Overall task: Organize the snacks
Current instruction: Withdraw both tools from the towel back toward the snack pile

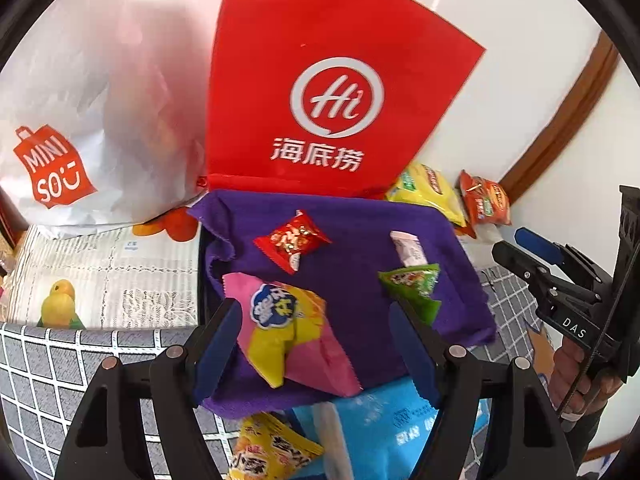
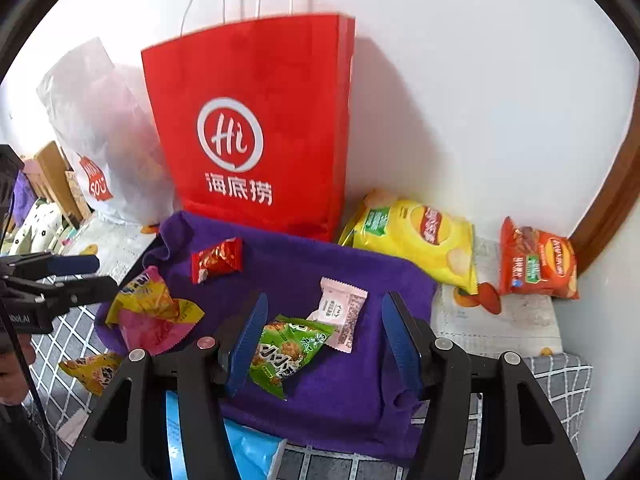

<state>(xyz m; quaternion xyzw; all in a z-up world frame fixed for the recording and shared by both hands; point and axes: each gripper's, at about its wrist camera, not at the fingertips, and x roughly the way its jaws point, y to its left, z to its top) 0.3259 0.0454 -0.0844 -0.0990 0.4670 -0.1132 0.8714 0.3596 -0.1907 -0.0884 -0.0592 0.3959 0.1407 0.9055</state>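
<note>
Red paper carrier bag with white handles stands upright against the white wall, a white plastic shopping bag just beside it. Before them a purple cloth lies on the grey checked desk cover. On the cloth lie a pink-and-yellow snack packet, a red packet, a green packet and a pale pink packet. The left hand-held gripper is tilted downward above the pink-and-yellow packet, jaws apart, not pressing it. The right hand-held gripper is tilted down over the green packet, jaws apart, gripping nothing.
</note>
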